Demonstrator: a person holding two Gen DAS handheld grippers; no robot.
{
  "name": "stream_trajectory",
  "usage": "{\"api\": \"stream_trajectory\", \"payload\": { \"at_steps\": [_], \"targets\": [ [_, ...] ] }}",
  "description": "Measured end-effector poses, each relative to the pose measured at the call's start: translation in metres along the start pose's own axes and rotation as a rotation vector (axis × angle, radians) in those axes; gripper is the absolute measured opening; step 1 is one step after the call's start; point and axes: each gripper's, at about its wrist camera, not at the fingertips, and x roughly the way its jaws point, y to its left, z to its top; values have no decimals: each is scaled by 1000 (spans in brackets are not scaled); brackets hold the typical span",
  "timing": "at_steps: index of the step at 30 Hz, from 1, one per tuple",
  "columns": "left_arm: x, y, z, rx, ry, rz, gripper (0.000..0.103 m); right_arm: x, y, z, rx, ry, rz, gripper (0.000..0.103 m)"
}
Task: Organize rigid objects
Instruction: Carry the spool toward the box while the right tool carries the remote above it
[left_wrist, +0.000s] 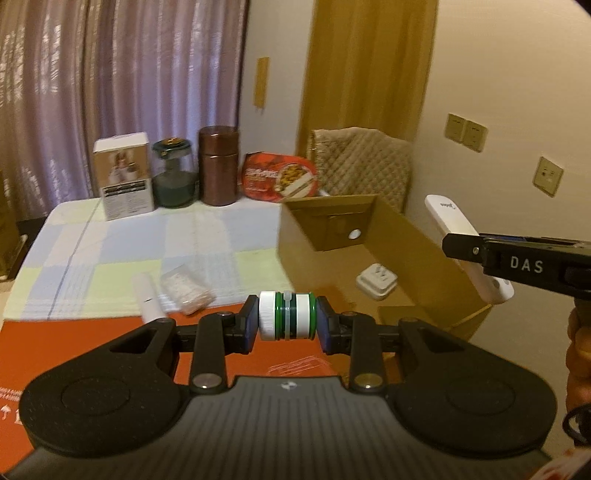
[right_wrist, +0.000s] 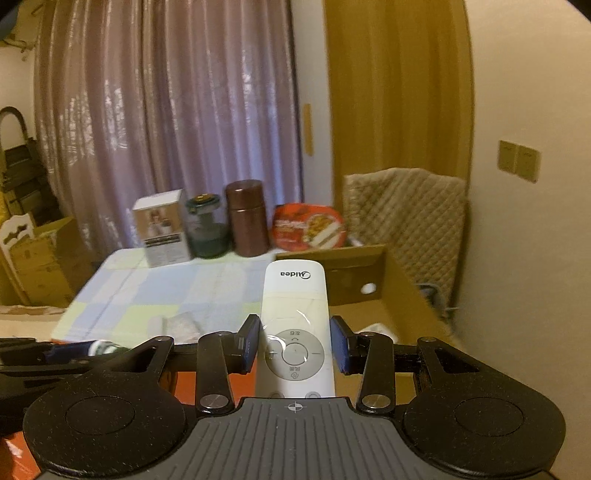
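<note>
Tabletop (left_wrist: 122, 236): checked cloth, items lined up along the far edge.
Cardboard box (left_wrist: 424, 258): open, at the tabletop's right side, a white plug adapter (left_wrist: 376, 282) inside.
Remote (right_wrist: 295, 325): white, clamped at its sides by the right gripper (right_wrist: 295, 345) fingers, raised near the box.
Spool (left_wrist: 287, 315): green and white, pinched end to end by the left gripper (left_wrist: 287, 321) fingers above the tabletop's near edge.

The near end of the white remote (right_wrist: 295, 332) is hidden under the body of the right hand-held gripper (right_wrist: 295, 345). In the left wrist view a hand (left_wrist: 578, 354) is cut off by the right edge. The print on the white box (left_wrist: 123, 175) is too small to read. The clear packet (left_wrist: 186, 291) and white tube (left_wrist: 147, 299) are blurred.
</note>
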Motion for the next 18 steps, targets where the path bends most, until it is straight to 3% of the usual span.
{"api": "stream_trajectory", "payload": {
  "at_steps": [10, 18],
  "targets": [
    [36, -55, 13, 60, 23, -93, 27, 10, -60, -2, 24, 33, -58, 37],
    [77, -82, 14, 108, 67, -127, 27, 35, -91, -13, 50, 84, -43, 37]
  ]
}}
